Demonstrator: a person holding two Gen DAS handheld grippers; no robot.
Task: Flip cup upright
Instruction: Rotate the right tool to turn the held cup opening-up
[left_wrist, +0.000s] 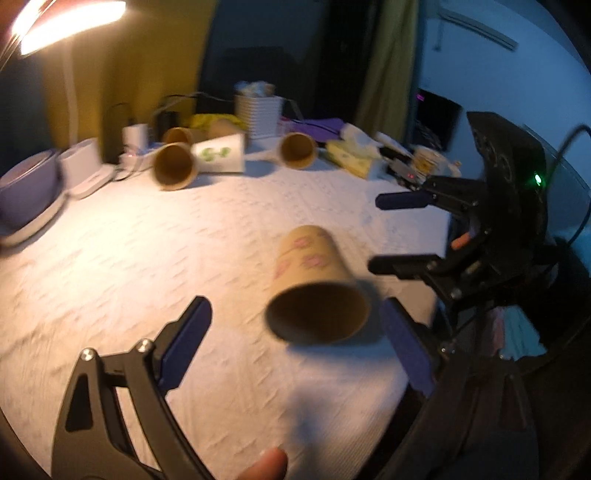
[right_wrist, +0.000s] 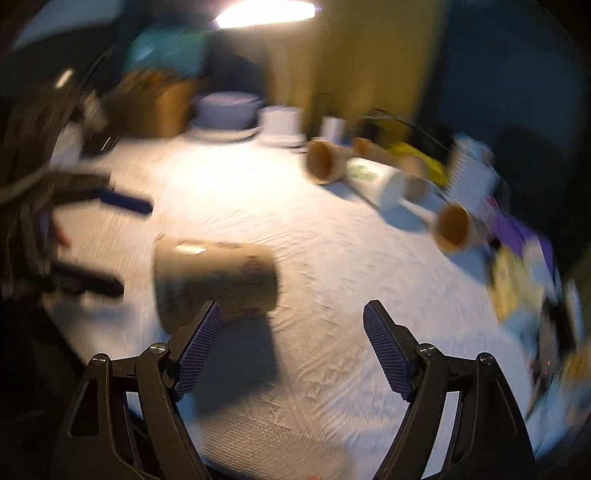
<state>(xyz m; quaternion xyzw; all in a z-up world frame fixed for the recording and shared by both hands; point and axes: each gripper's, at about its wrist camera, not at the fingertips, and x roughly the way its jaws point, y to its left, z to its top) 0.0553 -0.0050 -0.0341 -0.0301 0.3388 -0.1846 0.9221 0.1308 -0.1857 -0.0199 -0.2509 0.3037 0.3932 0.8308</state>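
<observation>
Room: dim, with a yellow curtain (left_wrist: 122, 74) at the back and a bright lamp (left_wrist: 70, 18) overhead, its glare falling on the table.
Table (left_wrist: 147, 251): covered in a white textured cloth; clutter lines its far edge, the near part carries only the cup.
Far clutter: a purple lidded pot (left_wrist: 26, 192) at the left in the left wrist view, a white ribbed container (left_wrist: 258, 110) in the middle, and several more paper cups (left_wrist: 175, 166) lying on their sides near it.
Cup (left_wrist: 314, 284): brown paper with pink marks, lying on its side near the table's front edge. The left wrist view looks into its open mouth; the right wrist view shows its side wall instead, mouth toward the left tongs — that view is heavily blurred.
Left tongs (left_wrist: 299, 332): spread wide, one blue pad on each side of the cup's mouth, not touching it as far as the blur allows.
Right tongs (right_wrist: 291, 332): also wide and holding nothing; the cup sits just past the left pad (right_wrist: 199, 347). From the left wrist view they show side-on, just to the right of the cup.
Thumb tip (left_wrist: 269, 465): visible only at the bottom of the left wrist view.
</observation>
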